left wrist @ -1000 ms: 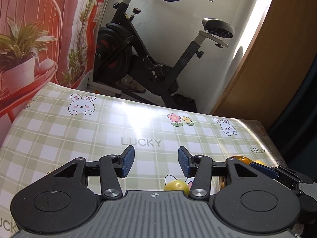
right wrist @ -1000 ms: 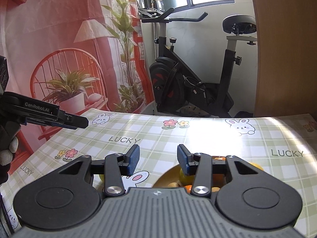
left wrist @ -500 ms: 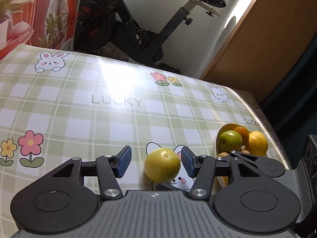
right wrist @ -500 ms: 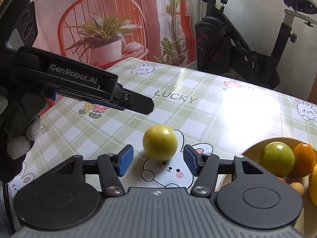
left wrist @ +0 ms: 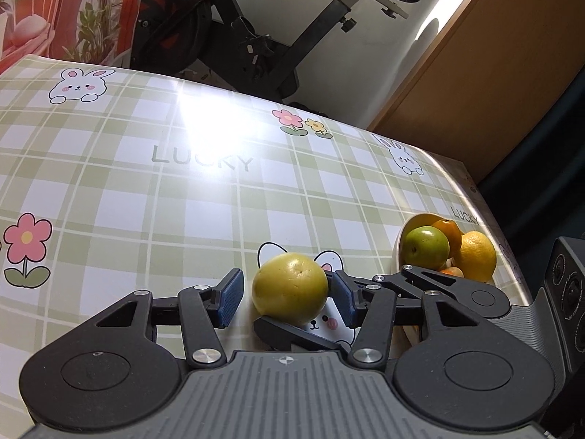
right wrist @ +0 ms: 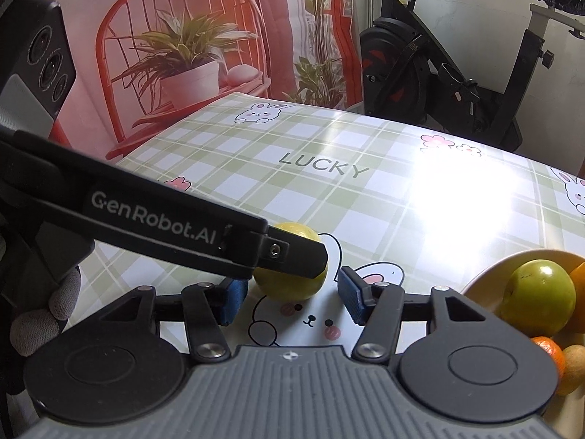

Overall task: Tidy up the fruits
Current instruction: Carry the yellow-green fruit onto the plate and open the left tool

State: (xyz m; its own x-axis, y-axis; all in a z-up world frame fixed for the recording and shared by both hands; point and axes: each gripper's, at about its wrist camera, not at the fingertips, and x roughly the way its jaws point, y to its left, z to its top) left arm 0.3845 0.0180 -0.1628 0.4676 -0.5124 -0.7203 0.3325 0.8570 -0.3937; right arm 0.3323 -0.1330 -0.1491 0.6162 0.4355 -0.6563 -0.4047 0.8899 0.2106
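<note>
While the yellow fruit [left wrist: 290, 289] lay on the tablecloth [left wrist: 182, 197] beside the bowl [left wrist: 402, 234], both claws straddled it: left gripper [left wrist: 285, 301] closing, partly parted, its right pad nearest; right gripper [right wrist: 290, 294] narrowing, not gripping.

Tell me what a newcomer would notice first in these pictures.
A lone yellow-green fruit sits on a rabbit print on the checked tablecloth, between the closing jaws of both the left gripper and right gripper. To its right, a bowl holds more fruit.
</note>
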